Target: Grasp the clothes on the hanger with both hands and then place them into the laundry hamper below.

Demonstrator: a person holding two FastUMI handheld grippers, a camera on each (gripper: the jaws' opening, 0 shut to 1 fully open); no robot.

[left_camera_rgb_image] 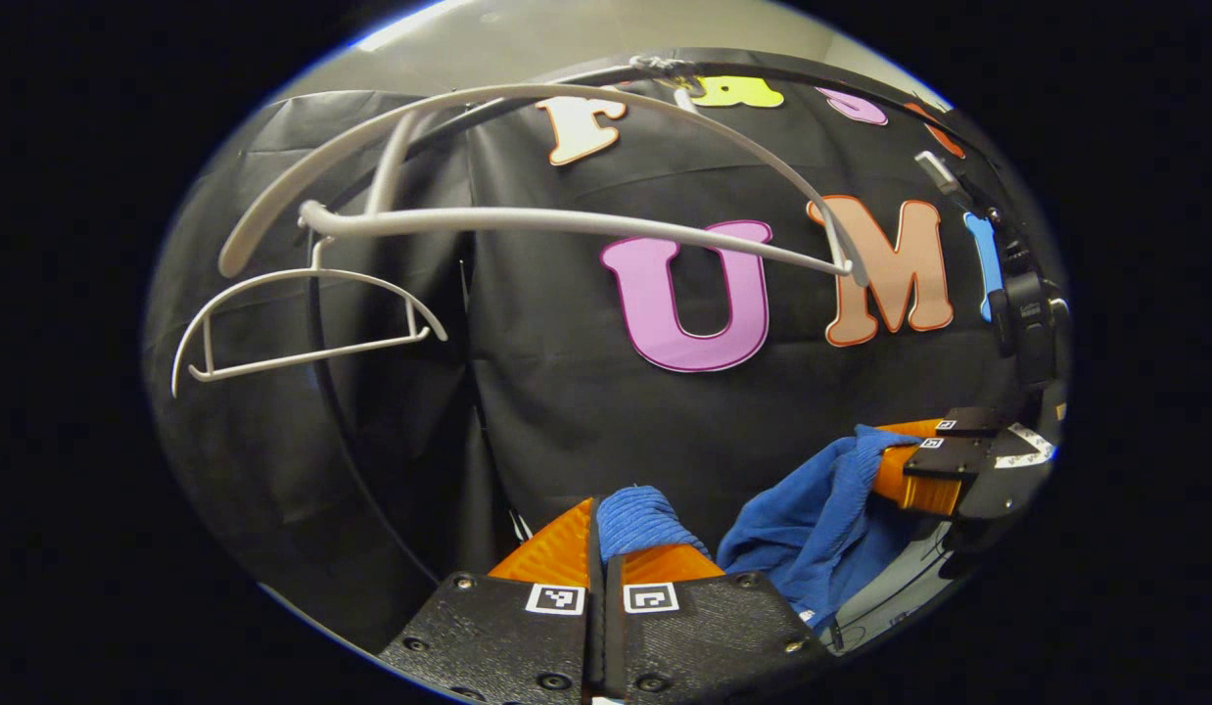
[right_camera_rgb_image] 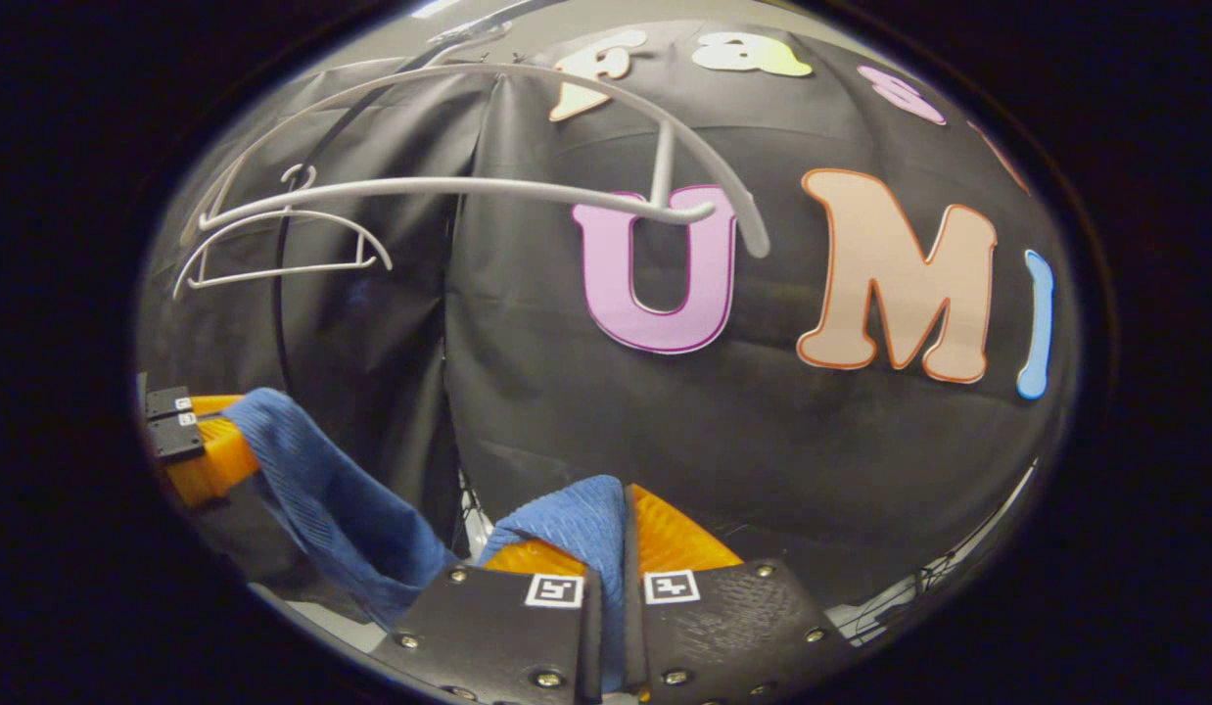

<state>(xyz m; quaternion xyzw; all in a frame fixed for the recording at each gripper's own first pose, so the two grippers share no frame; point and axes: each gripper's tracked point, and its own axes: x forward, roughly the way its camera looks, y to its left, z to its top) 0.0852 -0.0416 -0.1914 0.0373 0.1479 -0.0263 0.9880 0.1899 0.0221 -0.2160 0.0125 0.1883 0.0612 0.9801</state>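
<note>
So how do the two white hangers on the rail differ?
The near hanger looks larger and hangs close to the grippers; the far hanger looks smaller, hanging further along to the left. The near one has a thick arched top, the far one thinner arms. Both are white and bare.

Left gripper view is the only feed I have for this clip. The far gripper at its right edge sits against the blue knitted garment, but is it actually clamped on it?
Observer: Yes. In the right gripper view, the right gripper has both fingers pressed together on a fold of the blue knitted garment.
Operator: How does my own gripper look from outside?
Observer: The left gripper sits at that view's left edge with the garment's other end pinched in it. The cloth sags in a band between the two grippers.
</note>
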